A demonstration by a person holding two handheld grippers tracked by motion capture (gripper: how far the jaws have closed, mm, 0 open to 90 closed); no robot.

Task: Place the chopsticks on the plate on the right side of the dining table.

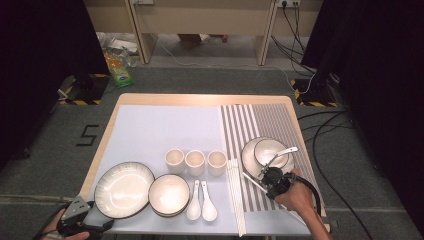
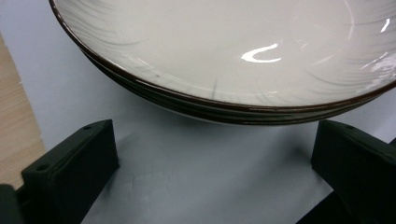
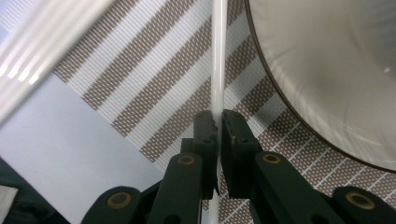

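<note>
Right fingers [image 3: 218,128]: pinched tight on a white chopstick [image 3: 218,70], which runs straight up between them and on past their tips; in the high view they sit at the near edge of the striped placemat [image 1: 280,120].
Chopstick position: held above the brown-and-white striped placemat, just beside the rim of the small bowl [image 3: 327,70] on its right in the right gripper view.
Left fingers [image 2: 210,172]: spread wide, nothing between them, both resting low over the pale blue mat [image 2: 187,177].
Large plate [image 2: 233,51]: just ahead of the left fingers' tips, its dark rim apart from both.
Desk [image 1: 107,130]: also carries three cups [image 1: 195,162], two soup spoons [image 1: 201,201], a stack of bowls [image 1: 169,194] and a bundle of chopsticks [image 1: 236,195].
</note>
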